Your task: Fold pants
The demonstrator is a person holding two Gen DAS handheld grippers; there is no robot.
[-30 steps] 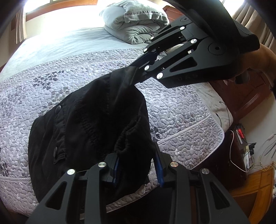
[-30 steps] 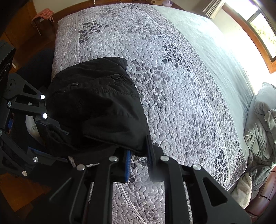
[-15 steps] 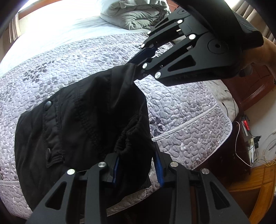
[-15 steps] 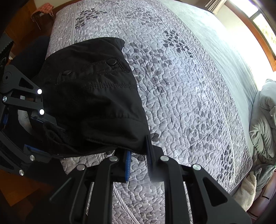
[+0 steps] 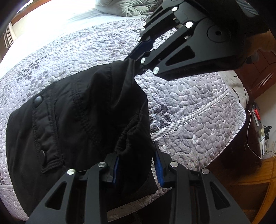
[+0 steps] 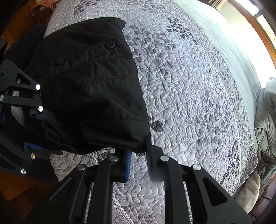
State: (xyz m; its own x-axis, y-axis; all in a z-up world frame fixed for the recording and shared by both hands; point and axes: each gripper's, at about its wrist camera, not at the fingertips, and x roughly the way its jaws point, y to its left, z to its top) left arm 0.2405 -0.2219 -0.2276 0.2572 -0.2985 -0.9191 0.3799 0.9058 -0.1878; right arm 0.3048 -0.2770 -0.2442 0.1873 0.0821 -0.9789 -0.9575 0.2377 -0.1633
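Note:
Black pants (image 5: 72,117) with snap buttons lie in a folded bundle on the grey quilted bed (image 5: 198,110), near its corner. My left gripper (image 5: 138,163) is shut on a bunched edge of the pants at the near side. My right gripper (image 6: 138,155) is shut on the other near corner of the pants (image 6: 93,82). The right gripper also shows in the left wrist view (image 5: 138,60), above the bundle's far corner. The left gripper shows at the left edge of the right wrist view (image 6: 34,131), in the cloth.
A folded grey duvet (image 5: 131,8) lies at the head of the bed. It also shows in the right wrist view (image 6: 265,117). A dark wooden nightstand with wires (image 5: 255,124) stands beside the bed corner. Wooden floor (image 5: 250,186) lies below.
Both grippers have carried the held pants edge forward over the bed. The bundle sits further onto the quilt and fills more of both views. Both grips are unchanged.

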